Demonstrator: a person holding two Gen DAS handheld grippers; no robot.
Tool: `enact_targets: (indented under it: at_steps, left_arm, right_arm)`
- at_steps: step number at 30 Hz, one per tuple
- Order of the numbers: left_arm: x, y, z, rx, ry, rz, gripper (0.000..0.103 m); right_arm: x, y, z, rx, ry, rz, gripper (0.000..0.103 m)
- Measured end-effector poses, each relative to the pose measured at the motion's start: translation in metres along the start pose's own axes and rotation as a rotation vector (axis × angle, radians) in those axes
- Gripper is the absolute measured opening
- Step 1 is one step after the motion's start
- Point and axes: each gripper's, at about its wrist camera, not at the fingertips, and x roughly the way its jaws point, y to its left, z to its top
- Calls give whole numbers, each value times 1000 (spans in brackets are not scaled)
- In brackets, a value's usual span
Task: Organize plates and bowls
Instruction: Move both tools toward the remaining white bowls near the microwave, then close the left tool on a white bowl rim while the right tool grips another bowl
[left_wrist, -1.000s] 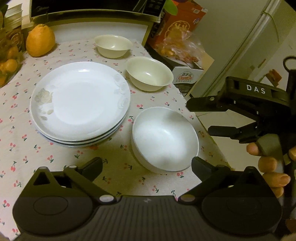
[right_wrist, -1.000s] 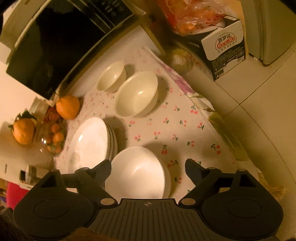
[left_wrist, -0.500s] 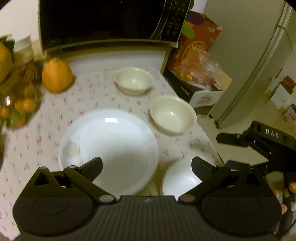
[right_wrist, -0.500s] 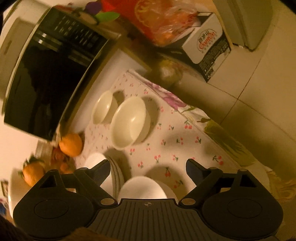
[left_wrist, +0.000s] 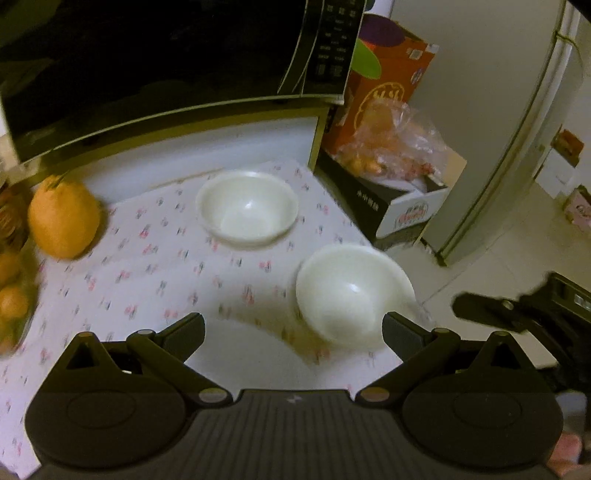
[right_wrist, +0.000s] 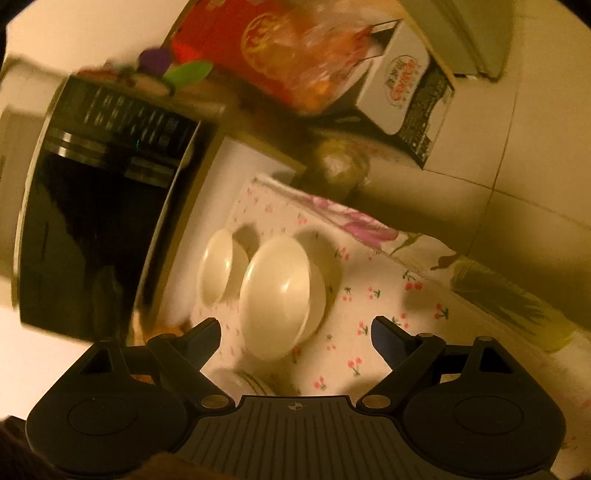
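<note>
Two plain cream bowls (left_wrist: 246, 208) sit empty; both grippers (left_wrist: 293, 330) gape, grasping nothing

Open tablecloth (left_wrist: 147, 280) lies between the orange fruit (left_wrist: 62, 218) at left and the two bowls, giving a clear lane toward the microwave (left_wrist: 155, 62), whose dark front walls off the rear of the table. The smaller bowl (left_wrist: 246, 206) and the larger bowl (left_wrist: 352, 295) stand apart with a strip of cloth between them, and the stacked plates (right_wrist: 240, 382) occupy the near edge just below the larger bowl. Beyond the right table edge, boxes (left_wrist: 402, 206) and a bag of fruit (left_wrist: 391, 144) crowd the floor beside the refrigerator (left_wrist: 517, 110).
</note>
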Motion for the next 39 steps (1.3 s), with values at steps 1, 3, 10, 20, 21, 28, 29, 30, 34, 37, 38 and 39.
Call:
enact_targets:
  at_steps: [1, 3, 10, 20, 21, 28, 29, 30, 34, 37, 38, 39]
  left_arm:
    - [6, 3, 4, -14, 0, -10, 101]
    - [14, 8, 10, -49, 10, -47, 99]
    - [47, 18, 24, -107, 87, -183, 89]
    - [78, 15, 33, -80, 161, -217, 59]
    - [80, 15, 34, -78, 165, -218, 55]
    - [91, 14, 38, -65, 180, -215, 36]
    - [91, 14, 39, -65, 180, -214, 35]
    - [91, 15, 38, -65, 180, -213, 32]
    - [94, 13, 37, -53, 182, -204, 23]
    - [95, 12, 37, -40, 183, -191, 19]
    - [95, 12, 38, -39, 182, -189, 19]
    - [95, 12, 38, -39, 180, -186, 18]
  right_arm:
    - [3, -1, 1, 16, 4, 19, 90]
    - [7, -1, 3, 33, 5, 34, 90]
    - [27, 1, -2, 46, 30, 29, 85]
    - [40, -4, -3, 95, 9, 8, 52]
    - [41, -3, -3, 91, 5, 3, 49]
    - [41, -9, 0, 106, -6, -2, 34]
    - [42, -9, 0, 105, -6, -4, 33]
    - [42, -10, 1, 103, -7, -7, 32]
    - [43, -12, 2, 113, -8, 0, 28]
    - [44, -14, 2, 119, -4, 8, 24]
    - [44, -14, 3, 121, -3, 11, 23]
    - [44, -14, 3, 122, -2, 13, 23]
